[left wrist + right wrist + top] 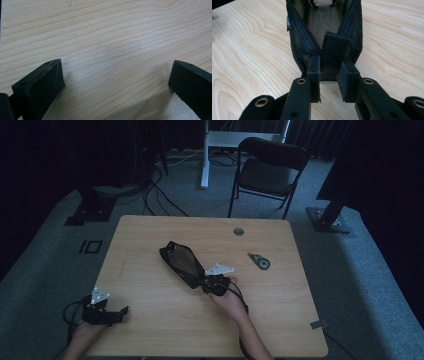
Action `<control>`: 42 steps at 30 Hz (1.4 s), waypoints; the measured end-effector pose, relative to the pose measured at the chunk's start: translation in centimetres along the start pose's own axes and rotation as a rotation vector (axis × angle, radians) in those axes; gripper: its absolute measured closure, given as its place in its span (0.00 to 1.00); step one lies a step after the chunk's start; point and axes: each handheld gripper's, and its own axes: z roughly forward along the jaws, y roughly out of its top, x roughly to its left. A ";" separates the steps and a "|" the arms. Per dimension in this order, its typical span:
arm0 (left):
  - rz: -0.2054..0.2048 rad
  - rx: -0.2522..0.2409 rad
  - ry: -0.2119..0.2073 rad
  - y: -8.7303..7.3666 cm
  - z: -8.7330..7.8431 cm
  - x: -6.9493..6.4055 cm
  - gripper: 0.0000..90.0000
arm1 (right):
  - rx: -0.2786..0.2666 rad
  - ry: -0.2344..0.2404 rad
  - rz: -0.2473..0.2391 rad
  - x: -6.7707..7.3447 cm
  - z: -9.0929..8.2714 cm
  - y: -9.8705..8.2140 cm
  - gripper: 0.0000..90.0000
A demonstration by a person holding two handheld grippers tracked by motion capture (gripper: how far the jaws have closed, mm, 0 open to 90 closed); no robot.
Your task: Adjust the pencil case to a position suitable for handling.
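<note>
A soft black mesh pouch with a zipper lies in the middle of the smooth wooden table. The right gripper pinches the pouch's woven strap tab tight. At the lower left, the left gripper rests with its blocky jaws wide apart, holding nothing.

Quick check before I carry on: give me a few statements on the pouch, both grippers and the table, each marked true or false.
1. The right gripper is shut on the black mesh pouch's end tab. True.
2. The left gripper holds the pouch. False: its jaws stand open over bare table.
3. The pouch's zip is open. True.
4. The tape dispenser lies inside the pouch. False: it lies on the table, apart from the pouch.
</note>
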 end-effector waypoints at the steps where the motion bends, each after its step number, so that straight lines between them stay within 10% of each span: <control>1: 0.000 0.000 0.000 0.0 0.0 0.0 0.00 | 0.000 0.000 0.000 0.0 0.0 0.0 0.81; 42: 0.002 0.002 0.000 0.0 0.0 0.0 0.00 | -0.029 -0.154 0.089 -4.5 -7.9 -5.7 0.81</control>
